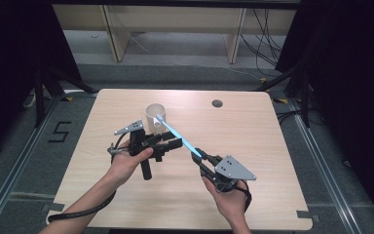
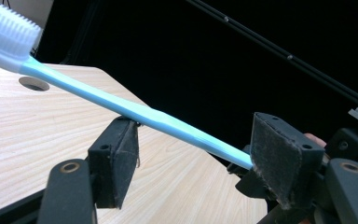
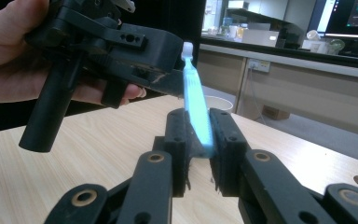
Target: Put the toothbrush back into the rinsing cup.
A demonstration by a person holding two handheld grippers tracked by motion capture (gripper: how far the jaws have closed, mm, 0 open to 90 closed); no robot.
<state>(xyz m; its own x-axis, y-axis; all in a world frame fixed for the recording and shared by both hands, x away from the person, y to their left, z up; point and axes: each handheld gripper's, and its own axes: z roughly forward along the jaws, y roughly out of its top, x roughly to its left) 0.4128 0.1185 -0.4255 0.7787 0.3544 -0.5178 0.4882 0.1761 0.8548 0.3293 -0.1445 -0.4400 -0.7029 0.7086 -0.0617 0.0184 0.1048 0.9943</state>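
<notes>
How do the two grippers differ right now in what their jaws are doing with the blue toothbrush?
The right gripper has its jaws shut on the toothbrush handle end; the left gripper has its jaws wide open, with the handle passing between them unclamped. In the high view, the right one points up the table toward the cup; the left lies sideways. Both are black and hand-held.

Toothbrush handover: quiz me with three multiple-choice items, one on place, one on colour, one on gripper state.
1. Where is the toothbrush head?
A. over the cup rim
B. flat on the table
C. beside the table's hole

2. What colour is the handle?
A. red
B. light blue
C. black

3. How is the right gripper?
A. wide open
B. shut on the handle end
C. lying on the table

Answers: 1 A, the high view shows the white head at the cup's rim. 2 B, the handle shows light blue in all views. 3 B, the right gripper view shows both pads pressing the handle; the left gripper stands open around it.
</notes>
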